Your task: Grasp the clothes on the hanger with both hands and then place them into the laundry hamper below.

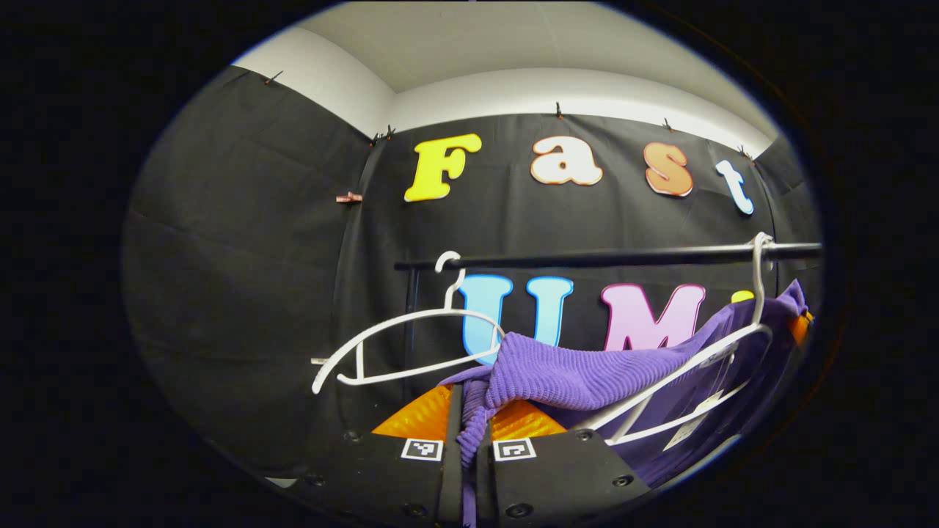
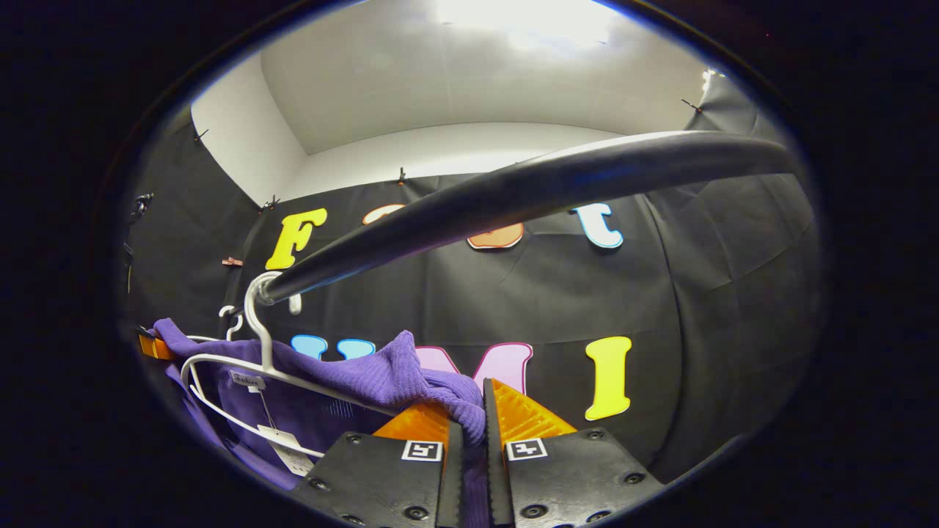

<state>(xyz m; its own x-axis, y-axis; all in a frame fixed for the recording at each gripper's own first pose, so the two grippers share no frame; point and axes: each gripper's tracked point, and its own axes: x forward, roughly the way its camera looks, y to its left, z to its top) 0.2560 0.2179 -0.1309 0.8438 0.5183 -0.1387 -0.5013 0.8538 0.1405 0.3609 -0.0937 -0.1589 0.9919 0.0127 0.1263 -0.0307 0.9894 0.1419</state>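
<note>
A purple ribbed garment point(image 1: 587, 374) hangs on a white hanger point(image 1: 704, 363) from the black rail point(image 1: 623, 257). My left gripper point(image 1: 469, 433) is shut on one shoulder of it, with the cloth pinched between its fingers and pulled off the hanger's end. In the right gripper view the same purple garment point(image 2: 352, 381) drapes over its white hanger point(image 2: 257, 367) under the rail point(image 2: 513, 191). My right gripper point(image 2: 473, 425) is shut on the other shoulder, cloth bunched between its fingers. The hamper is out of sight.
An empty white hanger point(image 1: 411, 345) hangs on the rail to the left of the garment in the left gripper view. The rail's upright post point(image 1: 411, 323) stands at the left end. The rail passes close above my right gripper.
</note>
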